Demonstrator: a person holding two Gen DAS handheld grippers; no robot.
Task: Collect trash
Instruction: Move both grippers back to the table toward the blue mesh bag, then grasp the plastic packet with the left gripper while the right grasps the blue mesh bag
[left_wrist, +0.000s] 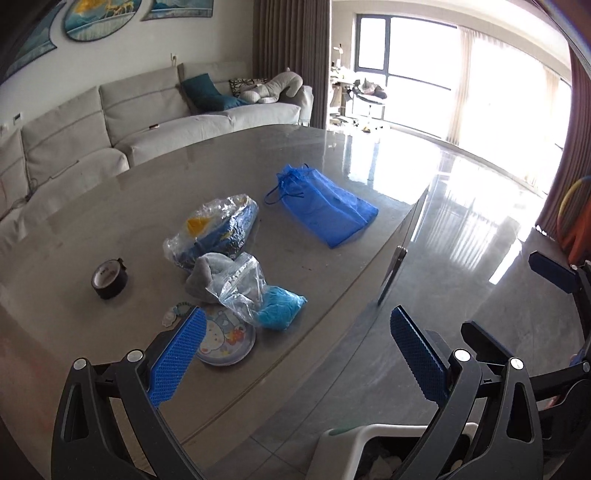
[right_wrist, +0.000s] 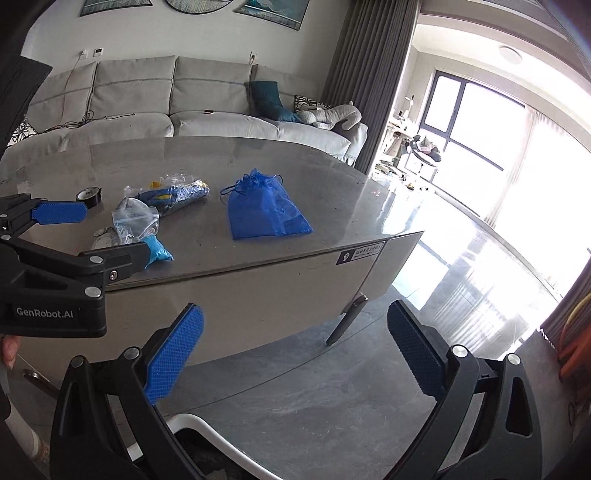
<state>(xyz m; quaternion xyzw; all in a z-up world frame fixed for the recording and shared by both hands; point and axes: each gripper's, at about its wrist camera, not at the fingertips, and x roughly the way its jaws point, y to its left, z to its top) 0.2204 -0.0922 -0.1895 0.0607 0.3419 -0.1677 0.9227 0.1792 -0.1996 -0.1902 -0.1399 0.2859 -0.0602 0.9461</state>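
Nearest to the camera, at the bottom of both views, the white rim of a bin (left_wrist: 369, 435) shows between the gripper fingers; it stands on the floor just beside the table, probably so that trash can be dropped straight down into it. The left gripper (left_wrist: 295, 356) has its blue pads wide apart and holds nothing; it hangs over the near edge of the table (left_wrist: 147, 192), above a round plate with a cartoon bear (left_wrist: 229, 343). The right gripper (right_wrist: 295, 354) is also wide and empty, lower, in front of the table side and over the bin. The trash lies in the middle of the frame on the table: a clear zip bag (left_wrist: 240, 291) resting on a grey crumpled thing, a light blue wad (left_wrist: 279, 310) touching it, a crinkled clear wrapper with blue and yellow inside (left_wrist: 218, 229) just behind, and a blue mesh pouch (left_wrist: 321, 206) apart to the upper right. A black roll of tape (left_wrist: 110, 278) stands alone at the left. In the right wrist view the body of the left gripper reads "GenRobot.AI". A small label (right_wrist: 364, 251) on the table edge has writing too small to read. I judge that the collecting is not yet finished.
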